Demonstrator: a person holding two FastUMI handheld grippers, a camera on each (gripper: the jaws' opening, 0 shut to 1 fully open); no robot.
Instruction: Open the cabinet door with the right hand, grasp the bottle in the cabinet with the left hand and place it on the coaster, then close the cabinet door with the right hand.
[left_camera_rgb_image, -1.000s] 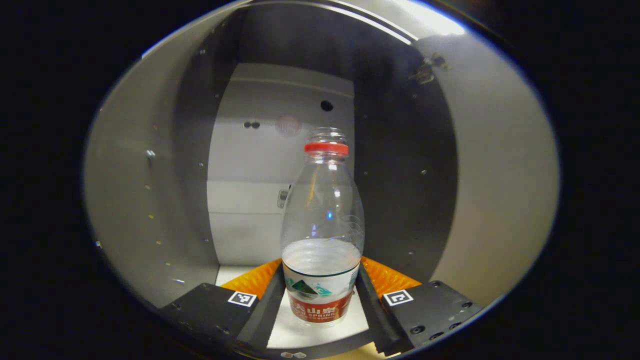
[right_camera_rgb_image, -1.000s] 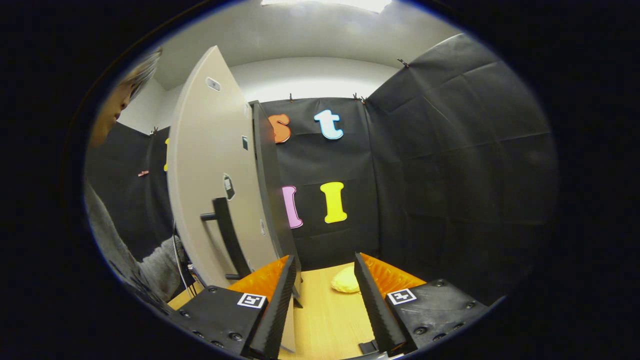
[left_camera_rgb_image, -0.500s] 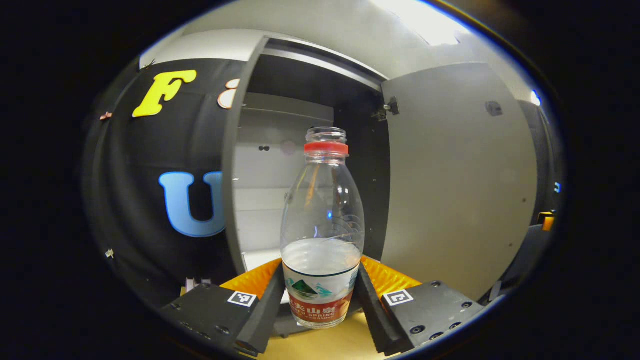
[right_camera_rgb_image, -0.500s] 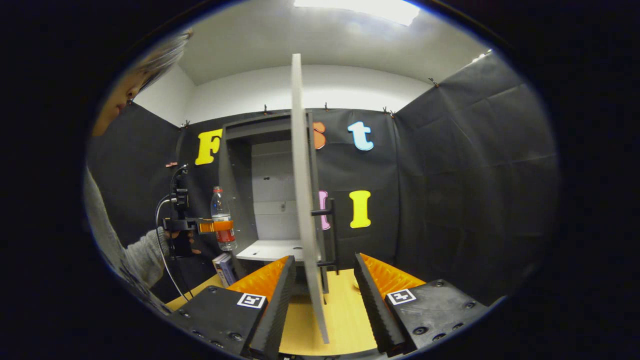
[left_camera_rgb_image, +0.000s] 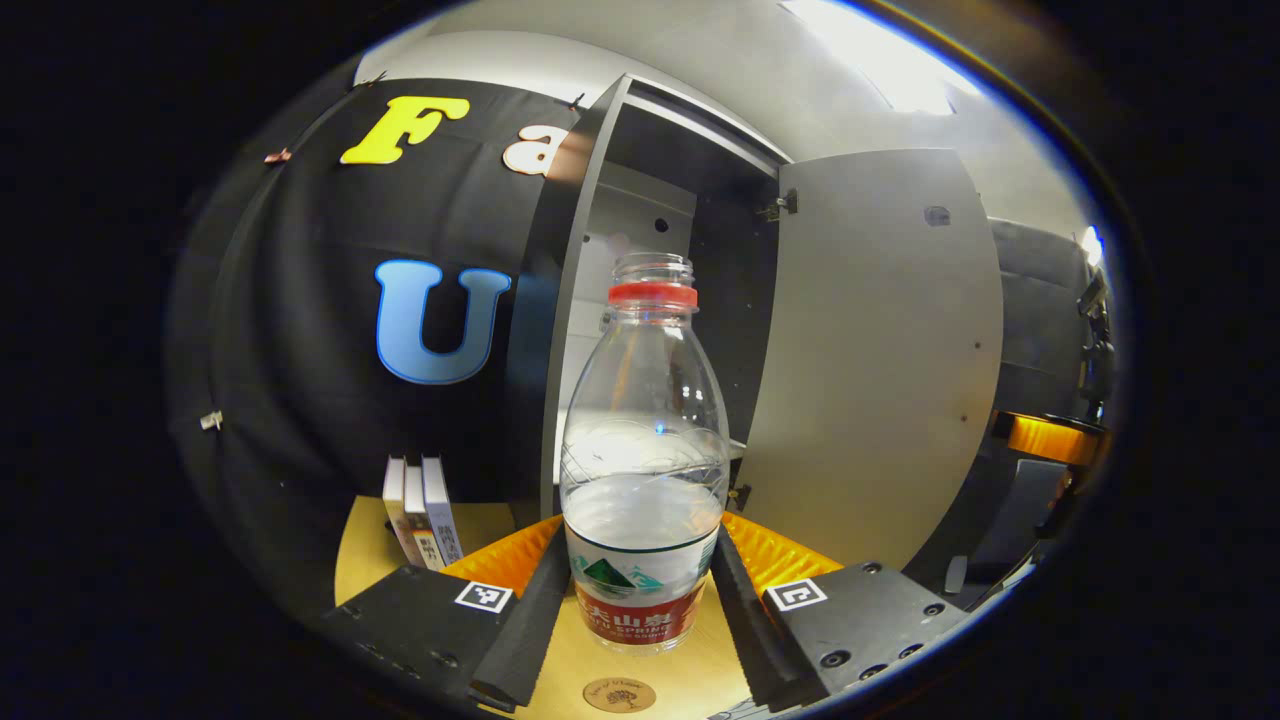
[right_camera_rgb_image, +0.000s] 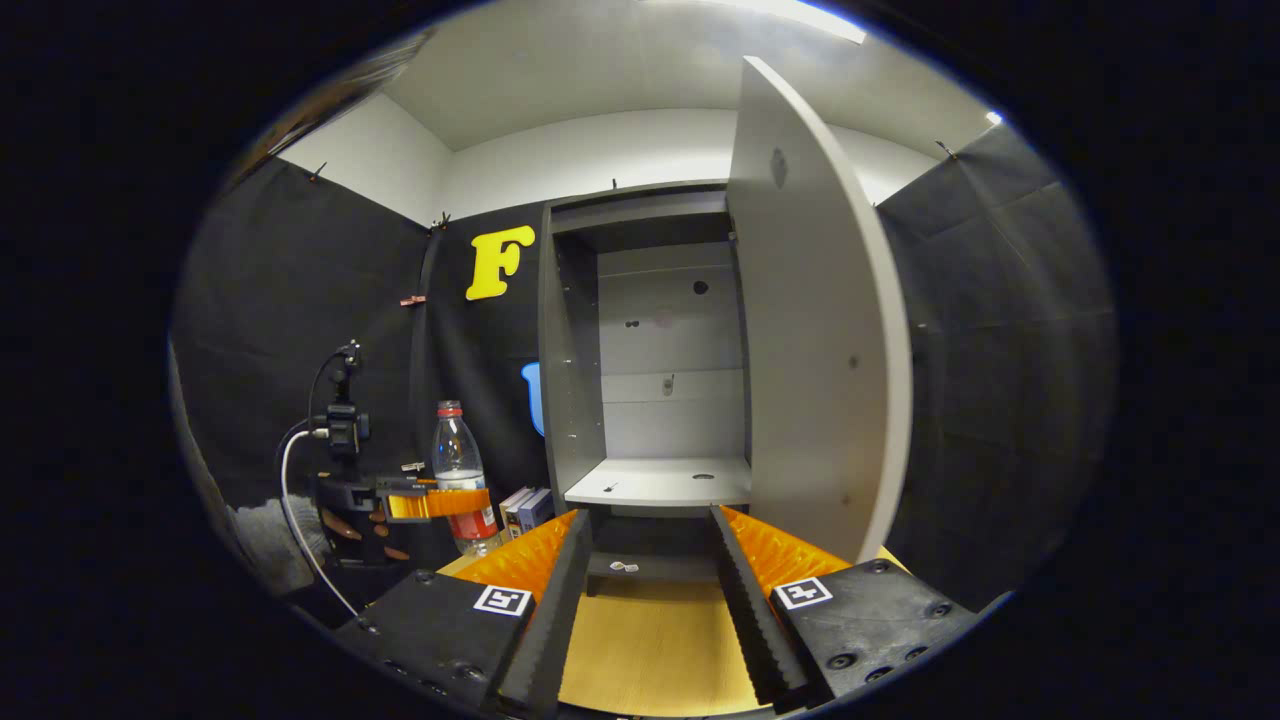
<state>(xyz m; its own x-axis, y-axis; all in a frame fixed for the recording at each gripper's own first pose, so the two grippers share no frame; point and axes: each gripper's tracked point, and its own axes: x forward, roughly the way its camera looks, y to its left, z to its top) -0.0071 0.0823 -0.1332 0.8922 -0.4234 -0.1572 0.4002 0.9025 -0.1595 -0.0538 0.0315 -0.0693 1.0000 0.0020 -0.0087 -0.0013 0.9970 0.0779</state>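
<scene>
I'm carrying the bottle (left_camera_rgb_image: 643, 470) toward the coaster (left_camera_rgb_image: 619, 694) w/ the left gripper (left_camera_rgb_image: 640, 600); judging it as mid-transfer, bottle out of the cabinet (right_camera_rgb_image: 640, 300), held upright above the table (left_camera_rgb_image: 600, 660). Both fingers are clamping its labelled lower body. Coaster is lying just below and in front of the bottle base, so next I'm needing a short move over it & a straight lowering before letting go. Right gripper (right_camera_rgb_image: 645, 590) is hanging empty, jaws wide apart, facing the open door (right_camera_rgb_image: 820, 350), ready for closing
</scene>
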